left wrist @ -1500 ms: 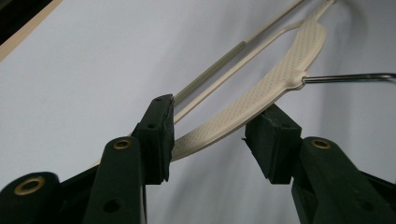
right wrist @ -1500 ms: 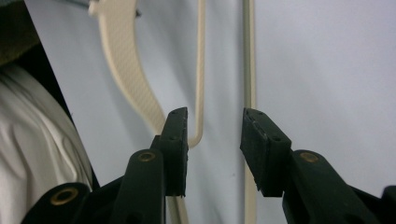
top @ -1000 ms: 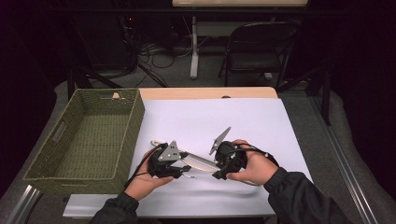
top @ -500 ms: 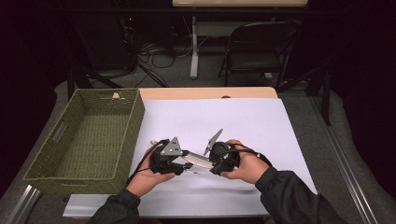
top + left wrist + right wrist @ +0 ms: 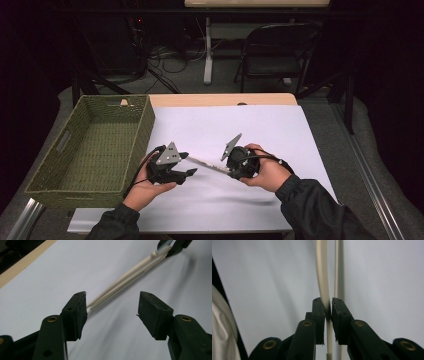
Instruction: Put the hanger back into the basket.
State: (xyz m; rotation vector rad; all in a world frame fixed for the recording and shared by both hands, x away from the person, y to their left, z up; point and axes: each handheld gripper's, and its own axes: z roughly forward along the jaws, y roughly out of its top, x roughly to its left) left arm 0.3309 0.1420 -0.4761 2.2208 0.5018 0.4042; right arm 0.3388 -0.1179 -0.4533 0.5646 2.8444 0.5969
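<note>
Near the front edge of the bench (image 5: 310, 150), over its white cover, a long cream cable tie (image 5: 205, 163) is held between the two grippers. The right gripper (image 5: 327, 310) is clamped on it: its fingers (image 5: 318, 312) have just been closing and are now pressed against the strap from both sides, the strap running straight up out of the gap. The left gripper (image 5: 112, 306) has its fingers (image 5: 78, 308) spread apart, having just been opening; the free end of the tie is seen just beside the inner face of one finger, well apart from the other. A green woven basket (image 5: 100, 145) stands at the left edge of the bench, apart from the tie.
</note>
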